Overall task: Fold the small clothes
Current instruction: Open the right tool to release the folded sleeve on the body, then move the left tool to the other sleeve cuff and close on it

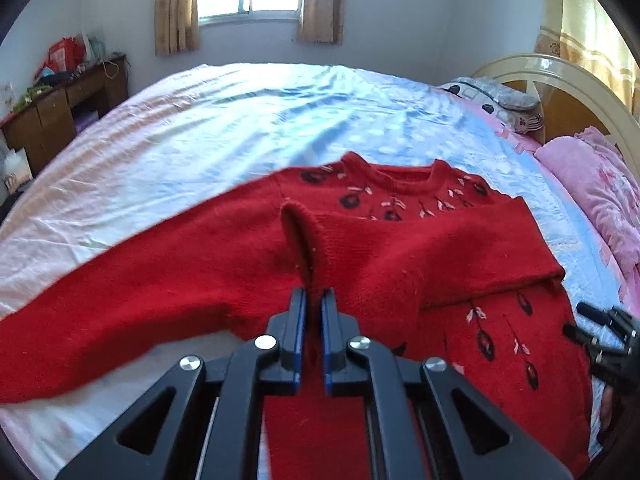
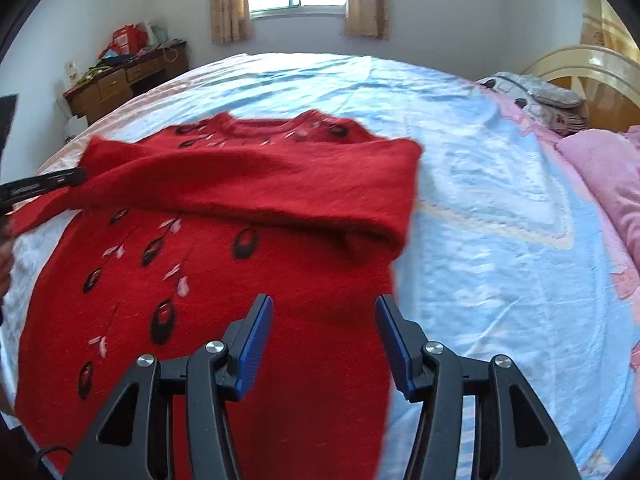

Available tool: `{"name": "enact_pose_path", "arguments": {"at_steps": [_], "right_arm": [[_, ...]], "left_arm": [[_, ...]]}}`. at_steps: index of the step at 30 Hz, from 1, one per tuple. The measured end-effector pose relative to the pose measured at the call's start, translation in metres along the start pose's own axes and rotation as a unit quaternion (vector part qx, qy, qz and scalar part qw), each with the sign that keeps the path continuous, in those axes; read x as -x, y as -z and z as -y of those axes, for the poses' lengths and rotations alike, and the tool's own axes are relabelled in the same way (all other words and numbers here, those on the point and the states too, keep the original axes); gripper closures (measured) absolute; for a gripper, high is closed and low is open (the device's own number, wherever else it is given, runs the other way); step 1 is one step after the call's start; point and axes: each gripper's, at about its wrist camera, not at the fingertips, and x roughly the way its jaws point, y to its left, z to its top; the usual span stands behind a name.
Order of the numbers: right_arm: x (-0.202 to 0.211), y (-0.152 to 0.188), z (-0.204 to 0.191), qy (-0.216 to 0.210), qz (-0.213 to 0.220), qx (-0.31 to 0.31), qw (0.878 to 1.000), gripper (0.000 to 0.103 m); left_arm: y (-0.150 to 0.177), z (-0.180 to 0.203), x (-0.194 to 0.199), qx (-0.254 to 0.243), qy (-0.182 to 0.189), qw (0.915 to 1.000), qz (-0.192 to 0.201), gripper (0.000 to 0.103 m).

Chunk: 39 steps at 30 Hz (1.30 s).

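Observation:
A red knitted sweater [image 1: 480,344] with black and pink flower embroidery lies face up on the bed, neck toward the window. One sleeve [image 1: 420,248] is folded across the chest, and my left gripper [image 1: 314,300] is shut on its cuff, which stands up between the pads. The other sleeve [image 1: 120,320] stretches out to the left. In the right wrist view my right gripper [image 2: 324,312] is open above the sweater [image 2: 240,280], near its right side edge, with nothing between its fingers. The left gripper [image 2: 44,184] shows at that view's left edge, on the sleeve end.
The bed sheet [image 2: 500,220] is light blue and wrinkled, with bare room to the right of the sweater. Pink bedding [image 1: 600,200] and a grey pillow [image 1: 496,100] lie by the headboard [image 1: 560,76]. A cluttered wooden desk [image 1: 60,108] stands at the far left.

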Motion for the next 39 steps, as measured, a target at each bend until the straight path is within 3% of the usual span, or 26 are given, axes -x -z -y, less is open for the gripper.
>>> {"name": "enact_pose_path", "arguments": {"at_steps": [4, 9, 12, 15, 18, 19, 22, 24, 26, 28, 34, 36, 39], "right_arm": [[-0.005, -0.014, 0.004, 0.024, 0.015, 0.014, 0.999, 0.049], [-0.036, -0.030, -0.008, 0.082, 0.004, 0.089, 0.993, 0.049], [-0.052, -0.031, 0.009, 0.075, -0.036, 0.047, 0.995, 0.049], [-0.040, -0.026, 0.021, 0.059, -0.038, 0.010, 0.997, 0.049], [-0.022, -0.030, 0.014, 0.048, -0.012, 0.013, 0.999, 0.049], [-0.019, -0.032, 0.011, 0.041, -0.007, 0.013, 0.999, 0.049], [-0.021, -0.045, -0.004, 0.003, 0.009, 0.028, 1.000, 0.049], [-0.037, -0.049, -0.009, -0.015, -0.006, 0.026, 1.000, 0.048], [-0.060, -0.049, -0.013, 0.000, -0.055, 0.019, 0.998, 0.048], [-0.058, -0.052, -0.023, 0.019, -0.048, 0.018, 0.998, 0.048], [-0.038, -0.063, -0.074, -0.069, -0.006, 0.051, 0.996, 0.048], [-0.047, -0.063, -0.094, -0.143, -0.019, 0.058, 0.988, 0.048], [-0.054, -0.057, -0.108, -0.169, -0.034, 0.057, 0.983, 0.048]], "left_arm": [[0.003, -0.002, -0.006, -0.016, -0.019, 0.9997, -0.001, 0.095], [0.012, -0.003, -0.025, -0.015, -0.025, 0.9994, -0.020, 0.095], [0.015, -0.010, -0.031, -0.004, -0.034, 0.9990, -0.029, 0.095], [0.022, -0.015, -0.029, -0.004, -0.029, 0.9990, -0.032, 0.095], [0.023, -0.016, -0.020, -0.006, -0.021, 0.9994, -0.025, 0.095], [0.022, -0.017, -0.019, -0.005, -0.019, 0.9995, -0.022, 0.089], [0.016, -0.019, -0.021, -0.003, -0.040, 0.9990, -0.019, 0.087], [0.014, -0.024, -0.021, 0.008, -0.044, 0.9987, -0.024, 0.079], [0.016, -0.034, -0.014, 0.023, -0.065, 0.9975, -0.013, 0.050], [0.019, -0.044, -0.006, 0.031, -0.081, 0.9962, -0.004, 0.040], [0.035, -0.074, 0.013, 0.047, -0.118, 0.9919, 0.000, 0.040], [0.040, -0.079, 0.017, 0.053, -0.120, 0.9913, -0.002, 0.038], [0.047, -0.083, 0.024, 0.060, -0.119, 0.9910, -0.002, 0.037]]}}
